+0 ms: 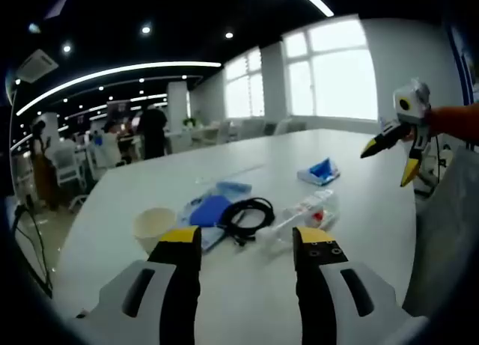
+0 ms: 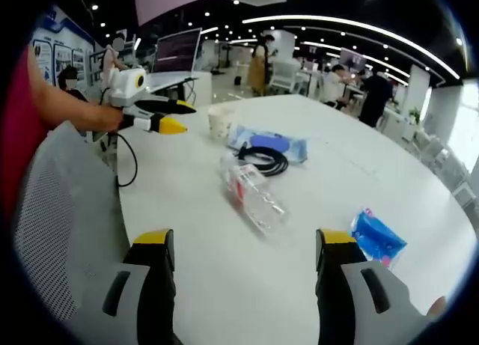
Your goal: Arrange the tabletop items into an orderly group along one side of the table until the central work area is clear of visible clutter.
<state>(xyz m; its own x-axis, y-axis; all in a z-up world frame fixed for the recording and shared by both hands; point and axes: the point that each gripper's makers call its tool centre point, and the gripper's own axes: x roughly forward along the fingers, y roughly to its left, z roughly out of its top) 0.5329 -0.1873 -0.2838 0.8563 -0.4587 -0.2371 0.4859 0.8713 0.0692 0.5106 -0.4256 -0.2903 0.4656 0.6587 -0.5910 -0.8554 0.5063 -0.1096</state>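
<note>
Both tools hung above the white surface (image 2: 224, 270), the left tool (image 1: 247, 244) and the right tool (image 2: 245, 244), jaws wide apart and holding nothing. Near the middle lay a clear plastic bottle (image 2: 253, 193) beside a coiled black cable (image 2: 263, 160), a blue flat pouch (image 2: 268, 144) and a cream paper cup (image 2: 219, 123). A small blue packet (image 2: 378, 238) lay well apart.

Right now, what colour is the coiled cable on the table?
Black. The coiled cable shows best in the right gripper view, lying beside the clear plastic bottle.
</note>
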